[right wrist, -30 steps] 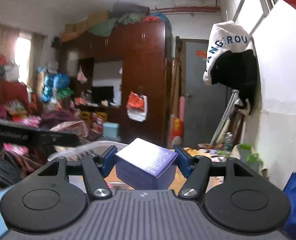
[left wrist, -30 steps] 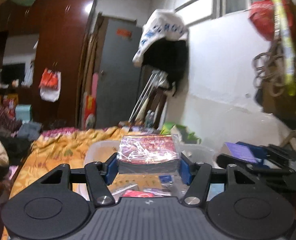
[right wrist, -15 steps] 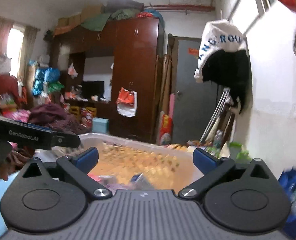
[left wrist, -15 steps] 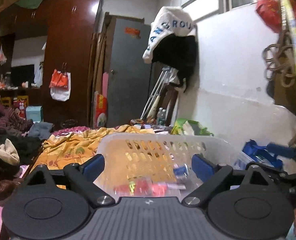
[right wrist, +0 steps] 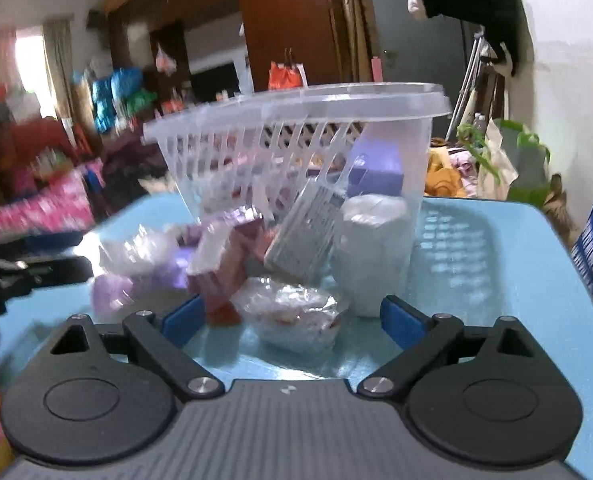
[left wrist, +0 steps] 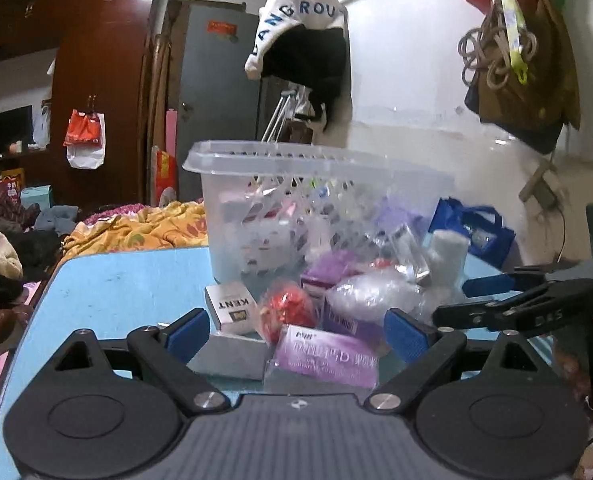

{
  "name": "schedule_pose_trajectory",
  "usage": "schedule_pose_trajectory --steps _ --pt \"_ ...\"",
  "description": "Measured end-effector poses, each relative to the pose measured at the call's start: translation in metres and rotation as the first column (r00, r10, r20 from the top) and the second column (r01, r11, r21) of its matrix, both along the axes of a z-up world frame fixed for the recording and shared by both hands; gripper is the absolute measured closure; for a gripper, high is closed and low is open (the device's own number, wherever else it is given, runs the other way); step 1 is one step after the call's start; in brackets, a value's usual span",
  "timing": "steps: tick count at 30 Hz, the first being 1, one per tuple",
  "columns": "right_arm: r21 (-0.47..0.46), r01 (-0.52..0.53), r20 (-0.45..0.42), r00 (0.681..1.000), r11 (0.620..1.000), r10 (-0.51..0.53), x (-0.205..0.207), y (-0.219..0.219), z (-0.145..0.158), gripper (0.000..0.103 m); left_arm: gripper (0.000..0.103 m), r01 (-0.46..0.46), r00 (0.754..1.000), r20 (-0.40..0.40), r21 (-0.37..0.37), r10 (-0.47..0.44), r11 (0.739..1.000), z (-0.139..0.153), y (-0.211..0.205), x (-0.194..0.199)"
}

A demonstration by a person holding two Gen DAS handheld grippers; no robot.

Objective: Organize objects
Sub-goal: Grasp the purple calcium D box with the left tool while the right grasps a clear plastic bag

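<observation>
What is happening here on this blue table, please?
A person is tidying small items, holding two sets of tongs. Both the left tongs and the right tongs are open and hold nothing. A clear plastic basket on the blue table already contains several packets. Loose items still lie before it: a KENT box, a purple box and a red wrapped ball.

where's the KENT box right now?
Left wrist view: the KENT box lies on the blue table, just in front of the clear basket, left of the red wrapped item.
</observation>
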State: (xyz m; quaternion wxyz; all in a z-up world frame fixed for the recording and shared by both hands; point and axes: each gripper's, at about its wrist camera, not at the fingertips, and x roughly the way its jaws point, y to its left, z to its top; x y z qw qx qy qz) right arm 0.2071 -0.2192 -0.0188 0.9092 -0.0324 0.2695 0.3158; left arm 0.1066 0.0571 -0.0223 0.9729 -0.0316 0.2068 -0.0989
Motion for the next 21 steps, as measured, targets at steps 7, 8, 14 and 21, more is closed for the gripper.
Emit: schedule_pose_trajectory --steps 7,8,14,21 --pt "-0.055 0.016 -0.036 0.999 0.998 -0.018 -0.003 0.01 -0.011 0.025 0.007 0.039 0.995 -0.096 0.033 -0.035 0.999 -0.012 -0.005 0.01" --pt "-0.065 0.023 -0.037 0.999 0.998 -0.025 -0.003 0.011 -0.011 0.028 0.007 0.04 0.992 -0.12 0.036 -0.035 0.999 -0.014 -0.005 0.012" --pt "-0.069 0.023 -0.037 0.999 0.997 -0.025 -0.002 0.01 -0.012 0.029 0.007 0.055 0.979 -0.2 0.077 -0.039 0.996 -0.019 -0.011 0.022" --pt "-0.03 0.026 -0.016 1.0 0.999 -0.026 -0.004 0.004 -0.01 0.037 0.034 0.037 0.985 -0.17 0.099 -0.019 0.994 -0.019 -0.015 0.015"
